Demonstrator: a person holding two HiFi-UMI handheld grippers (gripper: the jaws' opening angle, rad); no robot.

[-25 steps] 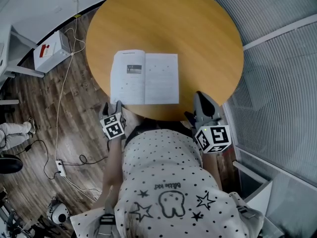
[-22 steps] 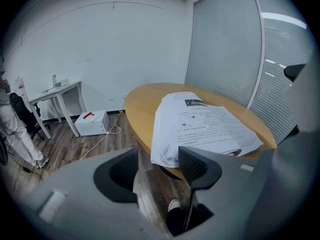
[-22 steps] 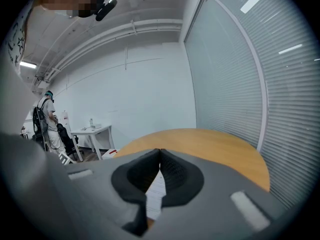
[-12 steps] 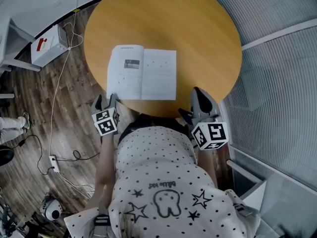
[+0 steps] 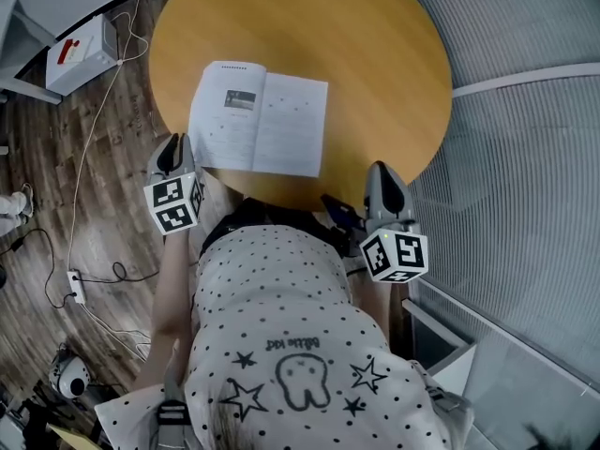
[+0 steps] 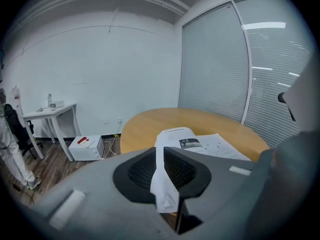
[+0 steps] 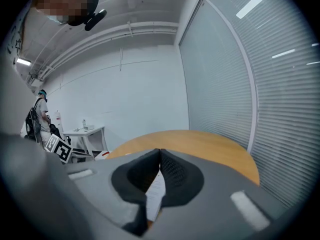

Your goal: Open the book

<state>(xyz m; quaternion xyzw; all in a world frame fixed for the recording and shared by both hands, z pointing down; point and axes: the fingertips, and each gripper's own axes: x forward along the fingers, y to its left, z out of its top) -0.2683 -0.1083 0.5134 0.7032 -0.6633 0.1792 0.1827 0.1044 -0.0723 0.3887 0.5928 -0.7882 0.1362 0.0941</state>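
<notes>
- One round wooden table (image 5: 375, 73) fills most of the head view. Its near edge is close to the person's dotted shirt (image 5: 281, 336), and a white box (image 5: 82, 52) sits on the wood floor to the left.
- Two pages of the book (image 5: 258, 120) face up. It lies flat on the table, near the person's edge and toward the left side. It lay open the same way a second ago, so no page has turned in this stretch.
- The right gripper (image 5: 382, 172) sits at the table's near-right edge, well apart from the book, much where it was a second ago. Its jaws meet at the tips and grip nothing. The pale strip behind the tips is, I judge, the book lying farther off.
- The left gripper (image 5: 172, 148) is what has changed. A second ago it was just below the book's near-left corner. Now it stands out past the table's left edge, beside that corner but not touching it.
- Its jaws have just been closing, from wide down to a narrow slit. Nothing is between them, and the white seen through the slit is the book on the table beyond.
- Judged from this, the opening is already done. The left gripper is empty and clear of the pages, and neither tool has anything left to do on the book.
</notes>
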